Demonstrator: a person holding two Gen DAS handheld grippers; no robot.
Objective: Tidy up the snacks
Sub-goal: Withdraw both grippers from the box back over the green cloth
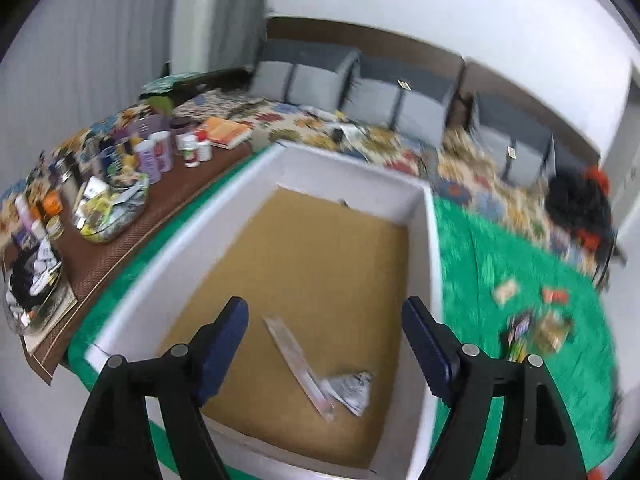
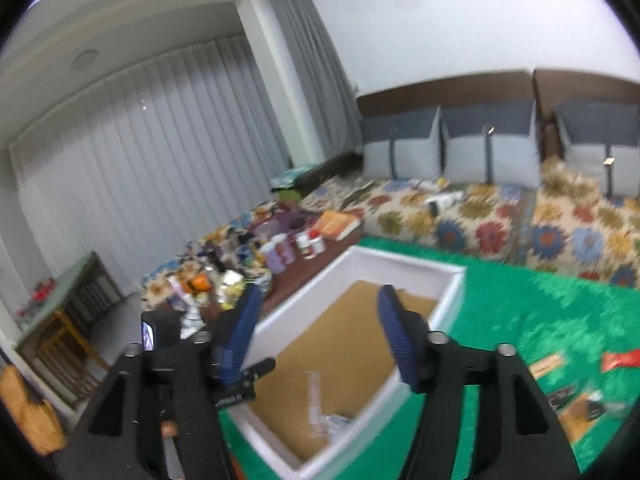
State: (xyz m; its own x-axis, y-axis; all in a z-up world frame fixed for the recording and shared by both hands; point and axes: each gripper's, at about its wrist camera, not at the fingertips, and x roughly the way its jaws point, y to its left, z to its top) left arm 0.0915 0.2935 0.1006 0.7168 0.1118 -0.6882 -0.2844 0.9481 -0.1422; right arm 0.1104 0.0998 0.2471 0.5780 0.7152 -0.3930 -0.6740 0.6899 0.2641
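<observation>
A white-walled box [image 1: 434, 264] with a brown cardboard floor stands on a green cloth [image 1: 520, 256]. Inside it lie a long pale snack stick packet [image 1: 298, 364] and a crumpled silver wrapper [image 1: 352, 390]. My left gripper [image 1: 324, 320] is open and empty, above the box's near end. My right gripper [image 2: 318, 306] is open and empty, above the box [image 2: 452, 296] from its near right side; the left gripper's body [image 2: 236, 384] shows below its left finger. Several loose snack packets [image 1: 536, 320] lie on the cloth right of the box, also in the right wrist view [image 2: 576, 384].
A brown tray [image 1: 132, 236] left of the box holds bottles, jars and a clear bowl of packets [image 1: 110, 208]. A floral floor sofa [image 2: 480, 216] with grey cushions runs behind. A black and red bag [image 1: 580, 204] sits far right. A small shelf [image 2: 68, 320] stands left.
</observation>
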